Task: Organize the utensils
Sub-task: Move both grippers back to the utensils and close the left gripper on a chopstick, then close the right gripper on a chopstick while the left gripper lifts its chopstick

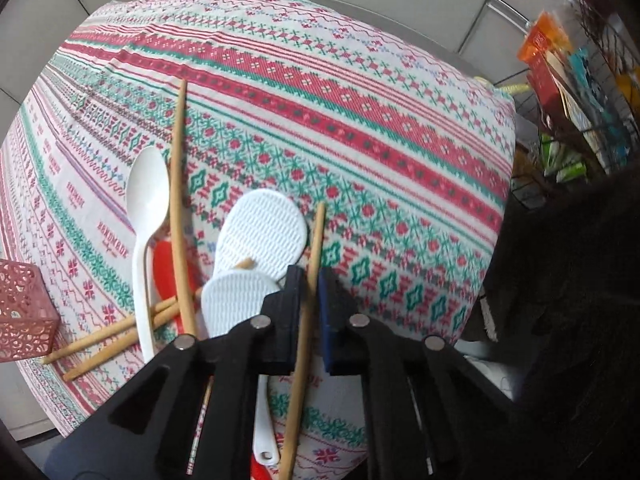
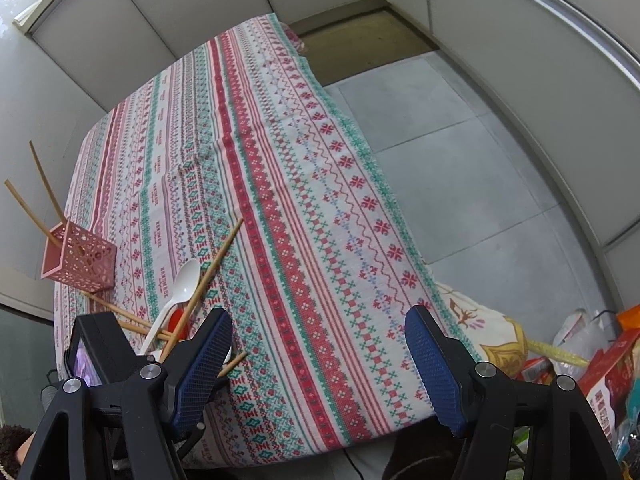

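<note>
Slippage is being risked as one thin chopstick [image 1: 308,300] is being pinched by the left gripper [image 1: 310,296], while the right gripper [image 2: 320,368] is being held wide apart, gripping nothing.

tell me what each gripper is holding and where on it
The left gripper is shut on a chopstick, pinching its shaft a little below the upper tip. The right gripper is open and holds nothing.

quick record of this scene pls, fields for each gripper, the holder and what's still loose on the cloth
left gripper: shut on a wooden chopstick
right gripper: open, holding nothing
pink holder: on the tablecloth, two chopsticks standing in it
still loose: white spoon, two white rice paddles, red utensil, more chopsticks
</note>
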Motion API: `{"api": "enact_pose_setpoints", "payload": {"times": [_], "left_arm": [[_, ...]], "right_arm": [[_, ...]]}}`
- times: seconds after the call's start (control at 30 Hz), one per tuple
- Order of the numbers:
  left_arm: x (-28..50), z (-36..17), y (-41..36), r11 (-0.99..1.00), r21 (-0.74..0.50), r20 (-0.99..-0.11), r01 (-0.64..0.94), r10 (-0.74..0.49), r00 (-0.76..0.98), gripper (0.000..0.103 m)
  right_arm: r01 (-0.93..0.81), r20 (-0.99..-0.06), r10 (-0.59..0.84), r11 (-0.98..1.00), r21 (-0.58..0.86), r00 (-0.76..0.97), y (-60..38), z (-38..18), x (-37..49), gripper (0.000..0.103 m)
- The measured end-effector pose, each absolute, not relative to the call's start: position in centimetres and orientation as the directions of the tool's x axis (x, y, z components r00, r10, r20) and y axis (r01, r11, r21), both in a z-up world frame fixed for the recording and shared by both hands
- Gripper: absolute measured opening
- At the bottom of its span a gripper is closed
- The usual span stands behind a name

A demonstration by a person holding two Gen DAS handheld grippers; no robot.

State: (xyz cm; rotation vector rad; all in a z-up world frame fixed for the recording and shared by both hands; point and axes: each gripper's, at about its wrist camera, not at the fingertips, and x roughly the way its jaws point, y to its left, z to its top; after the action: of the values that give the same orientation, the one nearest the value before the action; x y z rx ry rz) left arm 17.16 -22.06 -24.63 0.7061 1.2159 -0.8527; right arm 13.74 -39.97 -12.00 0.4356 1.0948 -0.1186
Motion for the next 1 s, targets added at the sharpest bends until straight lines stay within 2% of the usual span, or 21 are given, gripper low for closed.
{"api": "enact_pose_setpoints", "payload": {"times": [0.2, 0.37, 0.7, 1.0], "left_arm": [[17.7, -24.3, -22.4, 0.532, -0.003, -0.975, 0.847, -0.191, 0.116, 0.006], [18.7, -20.5, -20.7, 0.557, -0.053, -0.951, 0.829, -0.281, 0.128, 0.006], [19.5, -14.6, -14.6, 0.678, -0.093, -0.871, 0.729, -0.410, 0.271, 0.006], [20.1, -11.6, -8.7, 0.764, -0.160, -0.806, 0.625, -0.467, 0.364, 0.006]], "right_arm": [[0.322, -0.883, 0.122, 0.901, 0.290, 0.452, -40.3, -12.4, 14.1, 0.075], [0.328, -0.888, 0.129, 0.898, 0.293, 0.441, -40.1, -13.0, 15.0, 0.075], [0.345, -0.895, 0.213, 0.868, 0.358, 0.393, -37.6, -15.6, 18.8, 0.075], [0.347, -0.930, 0.236, 0.879, 0.328, 0.282, -33.1, -20.5, 24.7, 0.075]]}}
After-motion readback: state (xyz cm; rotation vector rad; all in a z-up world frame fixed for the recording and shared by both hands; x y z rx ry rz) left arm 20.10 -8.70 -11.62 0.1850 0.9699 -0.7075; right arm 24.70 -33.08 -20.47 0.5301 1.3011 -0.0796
